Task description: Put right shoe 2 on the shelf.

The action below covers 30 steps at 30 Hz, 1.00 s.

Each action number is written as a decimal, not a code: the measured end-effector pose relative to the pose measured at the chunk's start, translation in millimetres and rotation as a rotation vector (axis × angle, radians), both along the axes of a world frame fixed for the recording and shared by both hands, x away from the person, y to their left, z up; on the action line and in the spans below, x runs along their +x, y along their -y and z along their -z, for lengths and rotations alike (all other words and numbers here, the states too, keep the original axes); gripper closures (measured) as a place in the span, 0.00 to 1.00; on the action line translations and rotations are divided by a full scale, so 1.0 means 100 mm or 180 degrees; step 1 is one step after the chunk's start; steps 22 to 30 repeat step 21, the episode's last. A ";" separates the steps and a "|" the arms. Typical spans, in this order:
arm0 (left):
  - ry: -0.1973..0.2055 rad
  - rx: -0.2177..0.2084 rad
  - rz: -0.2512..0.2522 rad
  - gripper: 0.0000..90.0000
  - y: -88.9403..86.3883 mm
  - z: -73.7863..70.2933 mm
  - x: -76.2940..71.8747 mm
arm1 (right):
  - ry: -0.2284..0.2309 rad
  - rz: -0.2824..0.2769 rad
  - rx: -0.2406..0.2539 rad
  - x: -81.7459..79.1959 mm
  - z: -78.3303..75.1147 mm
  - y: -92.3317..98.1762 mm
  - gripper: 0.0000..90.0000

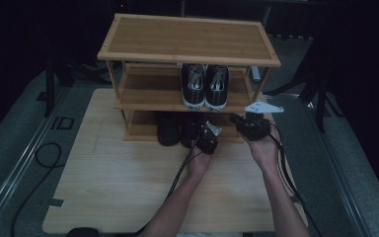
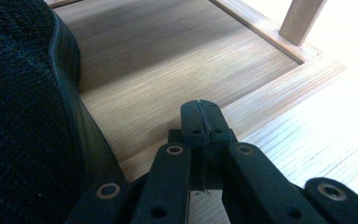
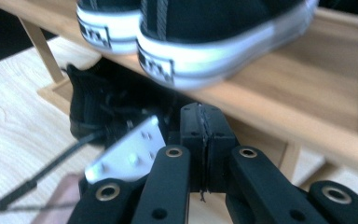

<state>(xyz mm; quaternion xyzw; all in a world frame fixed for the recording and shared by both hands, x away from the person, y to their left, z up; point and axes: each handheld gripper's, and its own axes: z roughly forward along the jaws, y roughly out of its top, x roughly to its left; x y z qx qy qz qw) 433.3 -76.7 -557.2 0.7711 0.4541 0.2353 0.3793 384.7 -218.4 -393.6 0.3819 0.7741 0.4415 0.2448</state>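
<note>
Left claw (image 1: 208, 138): jaws were pressed together, nothing between them, at the front edge of the rack's (image 1: 187, 37) bottom shelf (image 2: 177, 70). In the left gripper view a black knit shoe (image 2: 23, 116) stood just beside this claw on its left, its dark sole touching the shelf board; bare board lay ahead of the tips.

Right claw (image 1: 249, 123): jaws likewise closed and empty, held in front of the rack, level with the gap between bottom and middle shelves. A pair of black sneakers (image 1: 205, 85) with white soles stood above and ahead of it on the middle shelf, heels facing outward. Each heel (image 3: 156, 65) carried a small rectangular label; its writing was too blurred to read. The second black shoe (image 3: 91, 112) sat lower and to the left of this claw, on the bottom shelf.

Tabletop (image 1: 128, 187): light wood, carrying the rack, below both claws. A mark reading "ID" (image 1: 62, 123) lay well to the left of the left claw, beside the tabletop.
</note>
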 end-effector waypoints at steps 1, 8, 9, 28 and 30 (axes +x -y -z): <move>0.0009 0.0000 -0.0007 1.00 0.00 0.00 0.00 | -0.0026 0.0022 -0.0025 -0.02 0.02 0.03 0.98; 0.0000 -0.0005 0.0015 1.00 0.00 0.00 0.00 | -0.0158 0.0102 -0.0093 -0.20 0.24 0.20 0.97; 0.0016 0.0031 0.0052 1.00 0.00 0.00 0.00 | -0.0186 0.0117 -0.0090 -0.21 0.28 0.21 0.97; 0.0151 -0.0105 0.0298 1.00 -0.05 -0.06 -0.12 | -0.0379 0.0242 -0.0061 -0.23 0.53 0.37 0.98; 0.0151 -0.0105 0.0298 1.00 -0.05 -0.06 -0.12 | -0.0379 0.0242 -0.0061 -0.23 0.53 0.37 0.98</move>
